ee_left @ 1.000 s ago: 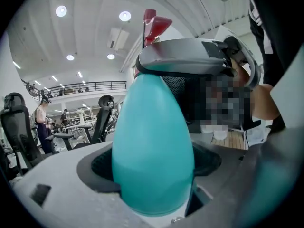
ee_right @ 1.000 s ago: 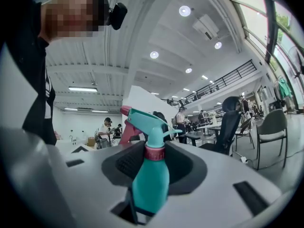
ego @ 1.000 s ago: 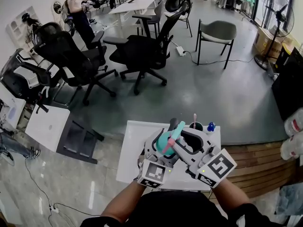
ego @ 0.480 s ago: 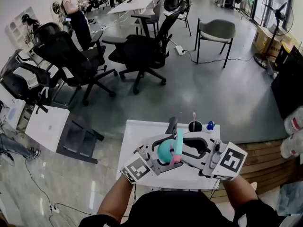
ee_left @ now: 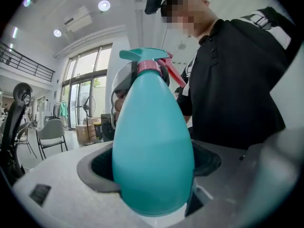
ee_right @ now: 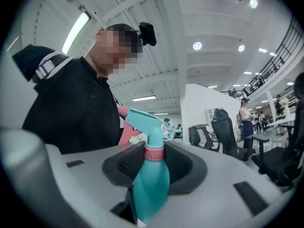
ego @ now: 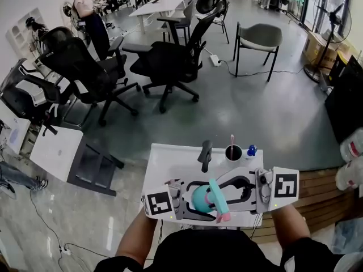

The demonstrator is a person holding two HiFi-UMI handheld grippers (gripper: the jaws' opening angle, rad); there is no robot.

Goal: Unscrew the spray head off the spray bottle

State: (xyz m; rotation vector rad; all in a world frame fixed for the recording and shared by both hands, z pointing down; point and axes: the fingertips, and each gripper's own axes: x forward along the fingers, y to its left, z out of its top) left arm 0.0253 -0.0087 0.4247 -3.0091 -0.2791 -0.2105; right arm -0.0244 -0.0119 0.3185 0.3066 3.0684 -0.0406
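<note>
Hiding from us: the near edge of the white tabletop lies under our arms and both tools. In the left gripper view the teal body fills the gap and covers most of the other tool behind it.
Hard to make out: at 12 o'clock of the bottle, along the tabletop's far edge, stand a black upright piece, a dark cup with a pink stick in it and a small blue thing. We cannot tell what they are.
Spray bottle: teal and roughly upright, held above the tabletop's near side between our two tools.
Spray head: teal, seated on a pink collar. Its pink trigger points at about 5 o'clock, toward our body.
Left hand-held gripper: at 9 o'clock of the bottle, with its jaws clamped on the fat lower body.
Right hand-held gripper: at 3 o'clock, with its jaws closed on the neck and the pads flanking the collar.
Change over the last second: the nozzle pointed to 1 o'clock and now points near 12. The marker cubes sat close together at 6 o'clock and are now spread to 9 and 3. The bottle has come nearer to us.
Markings: black-and-white square patterns on each cube, and white stripes on our black sleeve.
</note>
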